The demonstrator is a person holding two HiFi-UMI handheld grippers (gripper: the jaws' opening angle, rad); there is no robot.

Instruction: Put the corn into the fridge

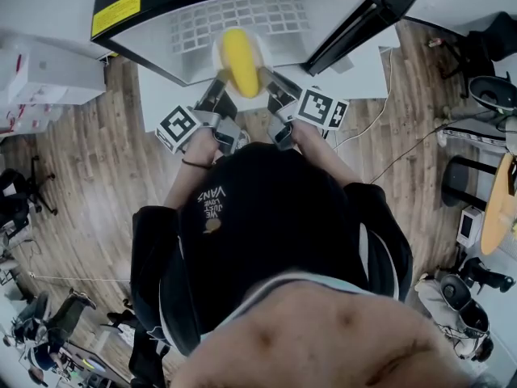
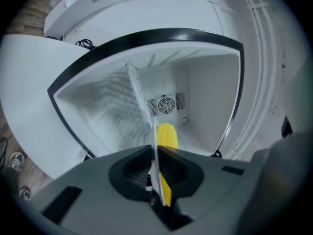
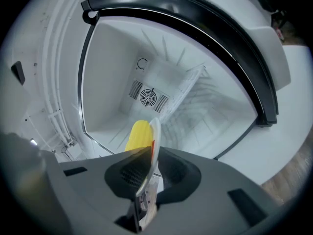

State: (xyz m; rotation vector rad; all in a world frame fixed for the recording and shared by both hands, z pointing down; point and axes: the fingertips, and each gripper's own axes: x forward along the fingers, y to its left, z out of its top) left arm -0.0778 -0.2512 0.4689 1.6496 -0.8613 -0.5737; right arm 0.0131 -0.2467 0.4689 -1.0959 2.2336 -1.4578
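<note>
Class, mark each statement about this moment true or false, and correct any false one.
1. The corn lies on a white plate. True.
2. A round fan vent shows on the back wall of the fridge. True.
3. Only one gripper holds the plate. False: the left gripper and the right gripper both have their jaws shut on its rim.
4. The fridge is closed. False: it stands open, its inside in view.

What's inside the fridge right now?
A wire shelf and a round fan vent at the back. The plate and corn in front hide part of the interior.
</note>
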